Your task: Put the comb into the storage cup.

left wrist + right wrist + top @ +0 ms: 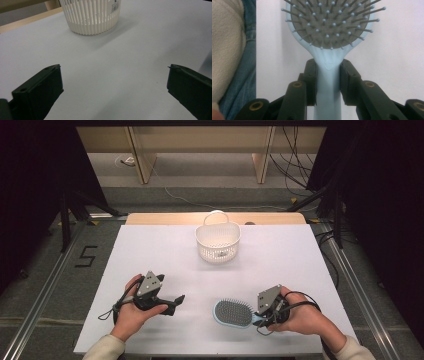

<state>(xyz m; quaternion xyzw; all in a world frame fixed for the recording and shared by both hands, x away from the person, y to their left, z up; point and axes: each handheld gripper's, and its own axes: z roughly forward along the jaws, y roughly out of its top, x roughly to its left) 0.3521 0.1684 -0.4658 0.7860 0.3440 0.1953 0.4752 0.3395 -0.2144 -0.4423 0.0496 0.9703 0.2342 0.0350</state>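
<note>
A light blue hairbrush [233,313] with grey bristles lies on the white table top, bristles up, near the front right. My right gripper [261,316] is shut on its handle; in the right gripper view both black pads press the pale blue handle [328,82] just below the brush head [332,22]. My left gripper [179,301] rests at the front left, pointing right, jaws wide apart with nothing between them [113,82]. A white slatted basket [218,241] with a handle stands at the back middle, also seen ahead in the left gripper view [91,16].
The white sheet [165,260] covers a wooden table whose far edge [170,218] shows behind the basket. Dark stands and cables flank the table. A sleeve and blue fabric [234,62] lie at the left of the right gripper view.
</note>
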